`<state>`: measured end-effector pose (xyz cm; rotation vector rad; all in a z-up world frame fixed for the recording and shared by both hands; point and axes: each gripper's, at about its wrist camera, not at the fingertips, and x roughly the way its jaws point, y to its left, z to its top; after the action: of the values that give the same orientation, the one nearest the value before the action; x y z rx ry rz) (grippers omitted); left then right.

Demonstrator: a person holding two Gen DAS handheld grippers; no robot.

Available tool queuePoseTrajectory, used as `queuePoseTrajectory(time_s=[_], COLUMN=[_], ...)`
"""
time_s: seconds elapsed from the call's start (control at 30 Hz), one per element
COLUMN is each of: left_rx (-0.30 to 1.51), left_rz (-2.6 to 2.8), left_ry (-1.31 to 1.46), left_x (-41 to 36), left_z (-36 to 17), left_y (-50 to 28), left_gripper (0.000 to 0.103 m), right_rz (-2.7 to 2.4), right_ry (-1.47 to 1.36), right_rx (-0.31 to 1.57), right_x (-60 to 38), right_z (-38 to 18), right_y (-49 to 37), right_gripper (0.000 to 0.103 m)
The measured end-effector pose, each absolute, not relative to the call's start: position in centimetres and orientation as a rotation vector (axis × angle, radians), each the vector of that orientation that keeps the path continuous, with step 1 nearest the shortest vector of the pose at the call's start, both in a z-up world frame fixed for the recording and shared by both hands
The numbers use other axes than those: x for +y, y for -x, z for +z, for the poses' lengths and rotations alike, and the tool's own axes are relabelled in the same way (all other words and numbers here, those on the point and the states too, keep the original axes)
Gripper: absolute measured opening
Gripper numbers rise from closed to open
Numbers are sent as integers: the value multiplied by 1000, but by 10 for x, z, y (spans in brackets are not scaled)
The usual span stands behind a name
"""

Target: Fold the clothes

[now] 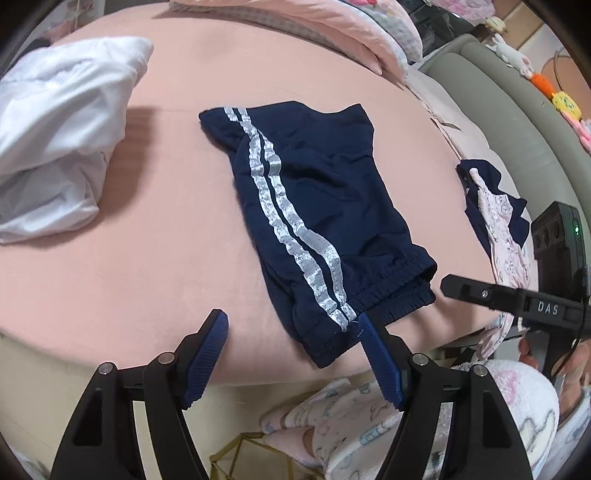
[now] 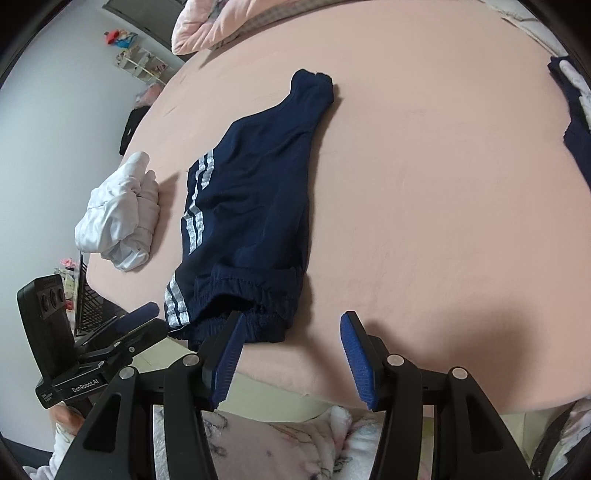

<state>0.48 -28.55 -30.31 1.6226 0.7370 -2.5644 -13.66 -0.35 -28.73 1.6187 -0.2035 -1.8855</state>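
Navy shorts (image 1: 317, 206) with two silver side stripes lie folded in half on the pink bed (image 1: 129, 266), waistband toward me; they also show in the right wrist view (image 2: 251, 206). My left gripper (image 1: 291, 325) is open and empty, its right fingertip (image 1: 365, 325) at the waistband's near edge. My right gripper (image 2: 291, 321) is open and empty, its left fingertip (image 2: 232, 321) just at the waistband. The right gripper also shows in the left wrist view (image 1: 480, 291), and the left gripper in the right wrist view (image 2: 136, 321).
A crumpled white garment (image 1: 55, 140) lies left of the shorts, also in the right wrist view (image 2: 118, 218). A navy and pink patterned garment (image 1: 495, 221) lies at the bed's right edge. Pink pillows (image 1: 332, 33) sit at the far end. The bed's near edge is just below the grippers.
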Motion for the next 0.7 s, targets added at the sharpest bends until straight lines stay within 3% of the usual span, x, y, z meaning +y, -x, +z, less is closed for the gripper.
queuePoseTrajectory(time_s=[0.5,0.7], left_rx=[840,959], left_rz=[-2547,-2551], left_ry=[-1685,-1658], left_x=[-276,-283], left_z=[-327,-328], left_y=[8,10], left_gripper=[72,72], right_rz=[-1803,-1745], right_ry=[-1646,-1631], right_rx=[-357,-459], right_x=[-18,-17], right_z=[-312,-322], right_y=[145,148], right_gripper=[53,53])
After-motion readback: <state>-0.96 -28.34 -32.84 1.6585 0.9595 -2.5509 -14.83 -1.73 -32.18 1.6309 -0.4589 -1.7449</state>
